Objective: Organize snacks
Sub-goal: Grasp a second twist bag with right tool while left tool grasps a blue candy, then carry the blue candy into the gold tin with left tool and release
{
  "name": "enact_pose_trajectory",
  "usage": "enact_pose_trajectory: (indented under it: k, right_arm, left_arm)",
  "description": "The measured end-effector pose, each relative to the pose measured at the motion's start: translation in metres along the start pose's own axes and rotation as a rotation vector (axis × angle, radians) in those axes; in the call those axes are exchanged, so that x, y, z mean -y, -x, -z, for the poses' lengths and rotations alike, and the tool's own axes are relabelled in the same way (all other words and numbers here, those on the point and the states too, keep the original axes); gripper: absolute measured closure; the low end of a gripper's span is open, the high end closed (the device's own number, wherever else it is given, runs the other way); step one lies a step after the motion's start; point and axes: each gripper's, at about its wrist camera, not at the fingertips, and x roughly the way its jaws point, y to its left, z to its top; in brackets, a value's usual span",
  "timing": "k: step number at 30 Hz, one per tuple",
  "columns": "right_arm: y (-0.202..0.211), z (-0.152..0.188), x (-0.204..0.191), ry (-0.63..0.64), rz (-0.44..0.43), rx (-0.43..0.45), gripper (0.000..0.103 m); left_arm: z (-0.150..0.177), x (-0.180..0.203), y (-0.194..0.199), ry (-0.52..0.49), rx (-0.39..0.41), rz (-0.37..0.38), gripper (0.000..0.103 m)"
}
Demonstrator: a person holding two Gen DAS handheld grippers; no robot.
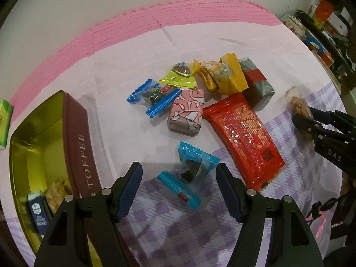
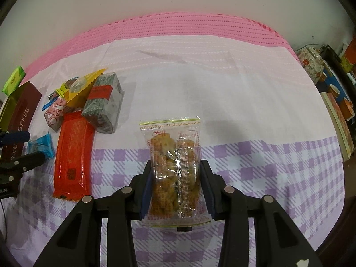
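My left gripper (image 1: 179,173) is open, its jaws on either side of a light-blue wrapped candy (image 1: 189,178) lying on the cloth. A maroon TOFFEE tin (image 1: 77,138) with a gold inside stands open at the left, holding a small blue packet (image 1: 39,213) and a clear biscuit pack (image 1: 56,193). A pile of snacks lies beyond: a red packet (image 1: 244,142), pink wrapped block (image 1: 187,113), blue candy (image 1: 153,98), yellow packs (image 1: 224,75) and a grey box (image 1: 258,84). My right gripper (image 2: 176,166) is shut on a clear bag of brown biscuits (image 2: 174,166).
A green box (image 1: 5,115) lies at the far left edge beside the tin. Cluttered shelves with boxes and a floral bag (image 2: 311,64) stand past the table's right edge. The right gripper (image 1: 311,122) shows at the right of the left wrist view.
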Motion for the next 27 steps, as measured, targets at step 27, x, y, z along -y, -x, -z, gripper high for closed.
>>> enact_pose_trajectory:
  k: [27]
  right_arm:
    - [-0.001, 0.0, 0.0, -0.001, -0.001, 0.002, 0.065]
  left_arm:
    - [0.009, -0.015, 0.02, 0.062, 0.036, 0.034, 0.066]
